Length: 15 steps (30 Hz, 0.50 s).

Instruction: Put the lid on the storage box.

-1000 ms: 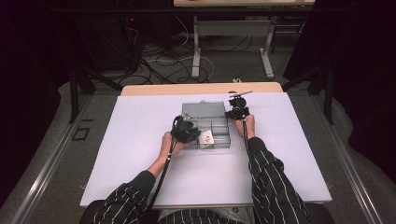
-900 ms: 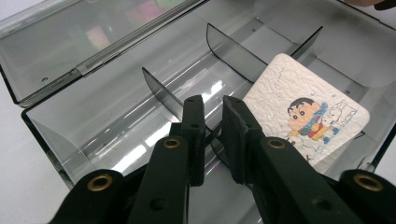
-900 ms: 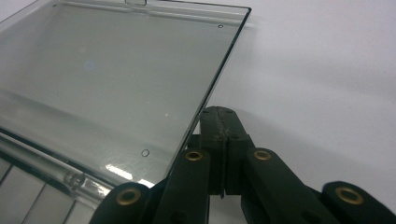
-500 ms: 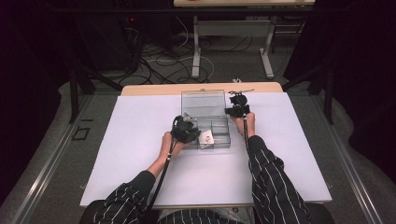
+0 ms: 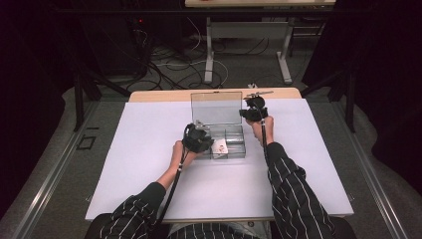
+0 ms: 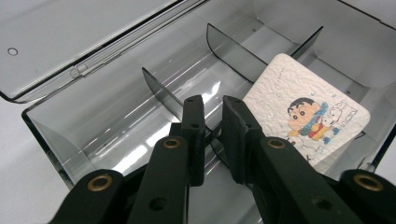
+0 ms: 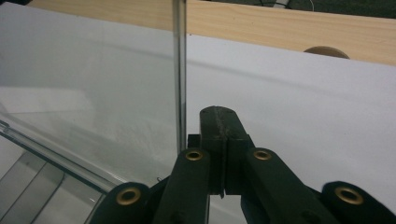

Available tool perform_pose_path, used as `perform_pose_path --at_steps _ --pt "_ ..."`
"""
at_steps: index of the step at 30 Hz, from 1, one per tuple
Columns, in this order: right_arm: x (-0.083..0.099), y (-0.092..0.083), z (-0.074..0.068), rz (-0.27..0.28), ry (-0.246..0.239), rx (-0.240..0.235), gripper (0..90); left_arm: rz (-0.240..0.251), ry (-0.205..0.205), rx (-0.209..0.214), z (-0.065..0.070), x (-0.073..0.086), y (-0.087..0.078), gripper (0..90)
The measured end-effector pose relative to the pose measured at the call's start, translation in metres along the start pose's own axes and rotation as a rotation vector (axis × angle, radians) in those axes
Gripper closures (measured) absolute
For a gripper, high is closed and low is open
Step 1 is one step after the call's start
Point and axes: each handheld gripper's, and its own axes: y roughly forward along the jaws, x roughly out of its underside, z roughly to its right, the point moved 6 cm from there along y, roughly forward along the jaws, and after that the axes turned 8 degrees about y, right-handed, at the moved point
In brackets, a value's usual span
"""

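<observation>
A person in striped sleeves is sitting at a white-covered table, working on a clear plastic compartment box that is lying near the table's middle.

The left tool is resting at the box's front-left edge. In the left gripper view its black jaws are standing a little apart around the front wall of the box, apparently steadying it. A small card with a cartoon picture is lying in the compartment just beside that tool.

The right tool is hovering at the right edge of the raised lid. In the right gripper view its jaws are pressed fully together on nothing, and the lid's edge is standing upright just to their left.

To do this step well, the closed right tool should probably be nudging the lid's side edge gently backward, past upright, so it rests open. Meanwhile the left tool should be keeping the box pinned so it is not sliding on the table.

Compared with a second ago, the lid is now standing upright where it was lying lower over the box. The right tool is sitting higher, riding up alongside it. The left tool is holding the same spot.
</observation>
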Motion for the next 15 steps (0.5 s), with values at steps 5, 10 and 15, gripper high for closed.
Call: perform_pose_path --at_steps 5,10,15 --pt "-0.0016 -0.0029 -0.0018 0.009 -0.011 -0.003 90.0 0.005 -0.001 -0.003 -0.0001 -0.0001 0.0001 80.2" --pt "-0.0027 -0.0047 -0.0028 0.014 -0.017 -0.005 90.0 0.012 -0.011 0.004 -0.0011 -0.0004 0.0000 80.4" --pt "-0.0033 -0.0067 -0.0040 0.028 -0.023 -0.013 90.0 0.012 -0.023 0.018 -0.0037 -0.0008 -0.0010 80.8"
